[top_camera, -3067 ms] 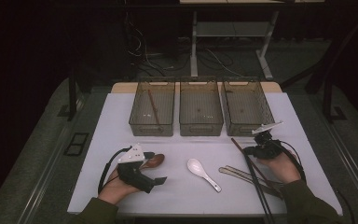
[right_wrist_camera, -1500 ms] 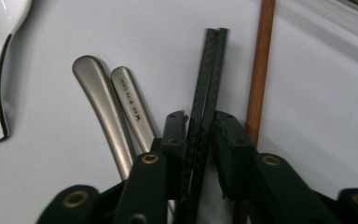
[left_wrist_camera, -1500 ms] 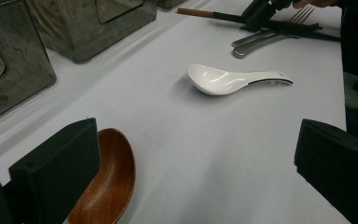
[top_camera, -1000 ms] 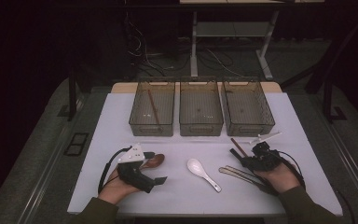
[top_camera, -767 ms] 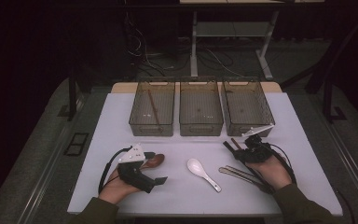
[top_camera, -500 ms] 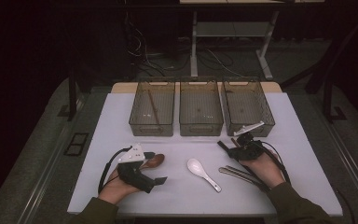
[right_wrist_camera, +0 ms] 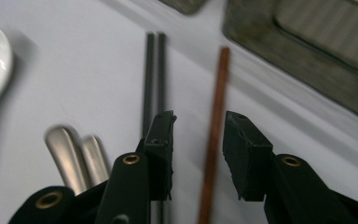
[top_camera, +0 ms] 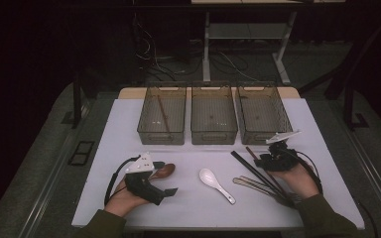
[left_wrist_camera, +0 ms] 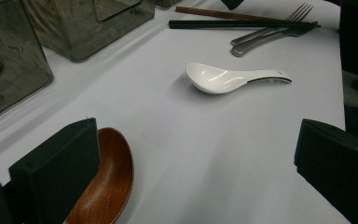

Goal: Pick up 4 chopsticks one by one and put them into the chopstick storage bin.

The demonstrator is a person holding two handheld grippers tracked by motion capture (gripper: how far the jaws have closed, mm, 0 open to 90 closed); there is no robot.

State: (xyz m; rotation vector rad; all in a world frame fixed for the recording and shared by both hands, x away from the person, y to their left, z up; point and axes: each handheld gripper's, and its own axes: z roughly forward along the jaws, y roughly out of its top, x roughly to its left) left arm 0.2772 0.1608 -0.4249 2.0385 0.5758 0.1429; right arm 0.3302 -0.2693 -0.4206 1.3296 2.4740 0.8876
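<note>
Right gripper view: right gripper (right_wrist_camera: 198, 128) jaws part-open, straddling brown chopstick (right_wrist_camera: 216, 107), unclamped; black chopsticks (right_wrist_camera: 154, 70) at 10 o'clock.

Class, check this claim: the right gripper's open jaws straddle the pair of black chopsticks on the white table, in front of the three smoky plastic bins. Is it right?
Not quite. The right gripper has its open jaws around the single brown wooden chopstick; the pair of black chopsticks lies just outside one jaw. The right gripper view shows it. The table and the bins are as stated.
</note>
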